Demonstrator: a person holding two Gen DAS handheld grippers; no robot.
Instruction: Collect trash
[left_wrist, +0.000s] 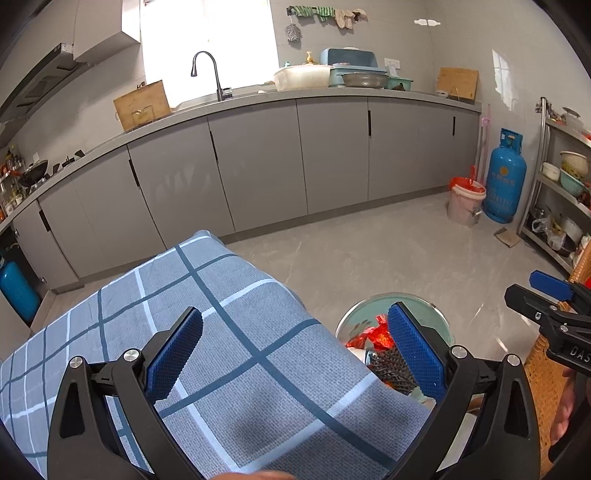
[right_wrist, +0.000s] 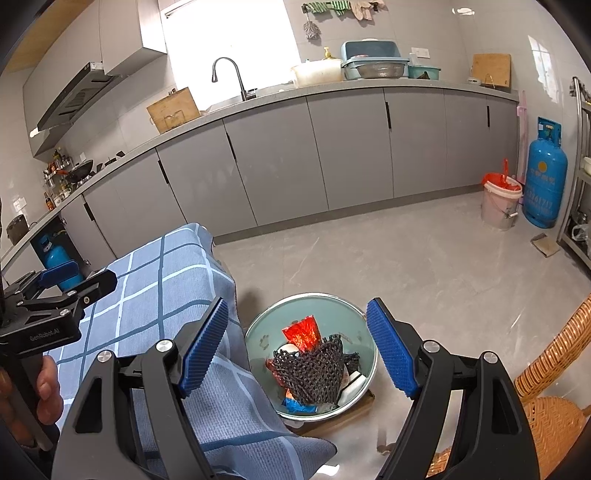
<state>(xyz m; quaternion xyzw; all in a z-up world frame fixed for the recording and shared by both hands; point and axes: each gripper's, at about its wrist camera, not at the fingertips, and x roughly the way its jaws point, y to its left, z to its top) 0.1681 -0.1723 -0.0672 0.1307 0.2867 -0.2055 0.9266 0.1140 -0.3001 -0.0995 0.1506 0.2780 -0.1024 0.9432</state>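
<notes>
A round pale green bin stands on the floor beside a table draped in a blue checked cloth. In it lie a black mesh net, a red wrapper, a blue wrapper and white scraps. My right gripper hangs open above the bin, nothing between its blue pads. My left gripper is open wide over the cloth, also empty. Its right finger hides part of the bin, red wrapper and mesh. Each gripper shows in the other's view: right, left.
A wicker chair stands close on the right. A pink bucket with a red liner, a blue gas cylinder and a metal shelf rack stand at the far right. Grey cabinets line the back beyond open floor. A hand grips the left handle.
</notes>
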